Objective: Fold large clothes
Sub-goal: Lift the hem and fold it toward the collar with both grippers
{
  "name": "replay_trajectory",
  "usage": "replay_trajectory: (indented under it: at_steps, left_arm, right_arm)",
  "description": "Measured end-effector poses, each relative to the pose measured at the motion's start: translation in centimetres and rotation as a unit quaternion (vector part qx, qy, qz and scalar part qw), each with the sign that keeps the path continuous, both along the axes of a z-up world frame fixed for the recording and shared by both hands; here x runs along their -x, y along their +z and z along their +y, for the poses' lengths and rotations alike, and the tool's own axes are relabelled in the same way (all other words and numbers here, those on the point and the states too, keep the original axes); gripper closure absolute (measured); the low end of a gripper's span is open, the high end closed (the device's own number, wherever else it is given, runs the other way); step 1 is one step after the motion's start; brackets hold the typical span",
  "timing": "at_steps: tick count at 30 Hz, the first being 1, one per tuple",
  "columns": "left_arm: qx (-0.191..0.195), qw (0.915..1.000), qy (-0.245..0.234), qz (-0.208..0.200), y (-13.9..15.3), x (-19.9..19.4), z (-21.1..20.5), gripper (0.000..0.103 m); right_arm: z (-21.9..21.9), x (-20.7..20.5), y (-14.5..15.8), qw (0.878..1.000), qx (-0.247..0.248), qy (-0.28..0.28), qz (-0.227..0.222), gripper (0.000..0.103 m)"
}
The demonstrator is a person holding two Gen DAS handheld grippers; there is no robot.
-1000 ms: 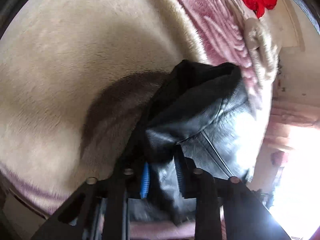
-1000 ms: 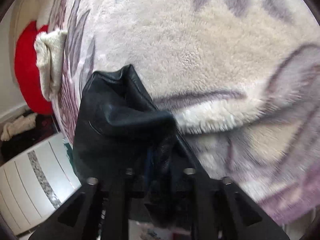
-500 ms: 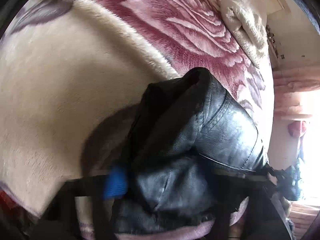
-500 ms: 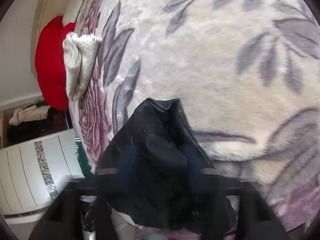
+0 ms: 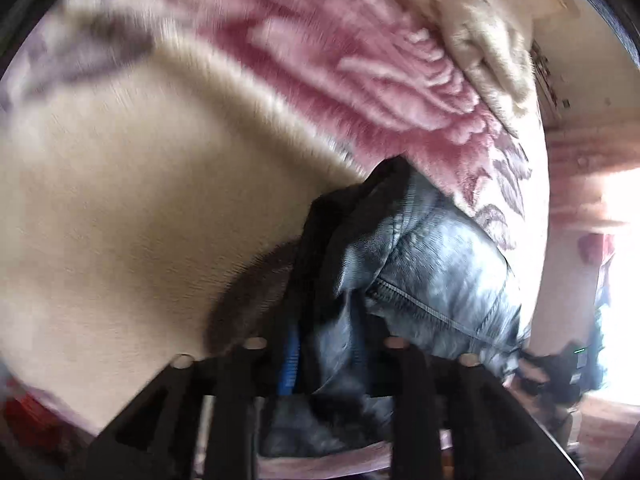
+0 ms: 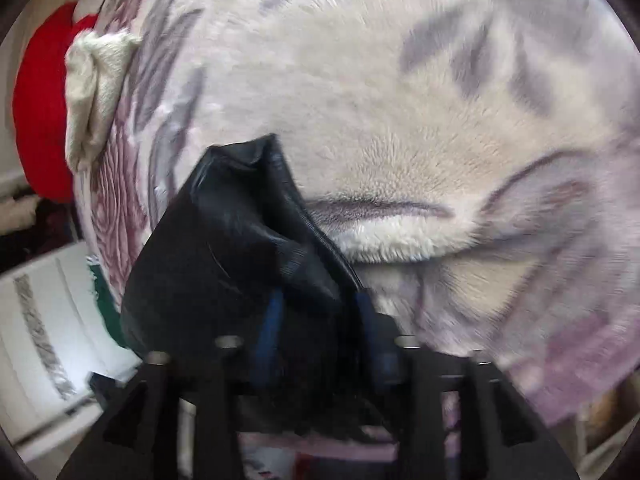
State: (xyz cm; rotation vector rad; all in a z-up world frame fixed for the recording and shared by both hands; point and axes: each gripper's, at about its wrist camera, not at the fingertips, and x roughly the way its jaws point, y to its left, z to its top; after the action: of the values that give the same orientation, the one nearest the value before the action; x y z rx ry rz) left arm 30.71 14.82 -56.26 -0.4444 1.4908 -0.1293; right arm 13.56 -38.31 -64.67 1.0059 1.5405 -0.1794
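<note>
Jacket of black leather bunched between both pairs of jaws, over the plush floral blanket.
Left gripper and right gripper each have leather filling the gap; their jaws have just been opening and stand part spread, though whether the blue pads press the leather I cannot tell.

Daylight is admitted from an overexposed window at the right edge of the left wrist view. Glare is produced on the black leather jacket, and a shadow is cast on the blanket. Motion blur is present throughout; fisheye curvature and dark vignetting are seen at the edges.
</note>
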Motion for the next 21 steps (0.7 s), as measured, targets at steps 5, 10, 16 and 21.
replay_trajectory:
  at_steps: [5,10,16,21]
  left_arm:
    - [-0.026,0.9967,-0.049,-0.060,4.6,-0.4,-4.2,0.034]
    - [-0.032,0.9909,-0.120,-0.052,0.8,-4.9,-12.7,0.099]
    - [-0.050,0.9914,-0.121,0.012,-8.3,-8.7,-14.0,0.099]
    - [0.033,0.9944,-0.094,0.036,-10.8,-9.9,-11.5,0.099]
  right_arm:
    - [1.0,-1.4,6.7,0.997,0.039,0.016,-0.058,0.046]
    - [7.0,-8.6,5.7,0.991,0.001,0.112,-0.077,0.048]
    - [16.0,-16.8,0.1,0.966,0.050,0.253,-0.013,0.083]
    - [15.7,-18.8,-4.7,0.967,0.067,0.242,0.039,0.102]
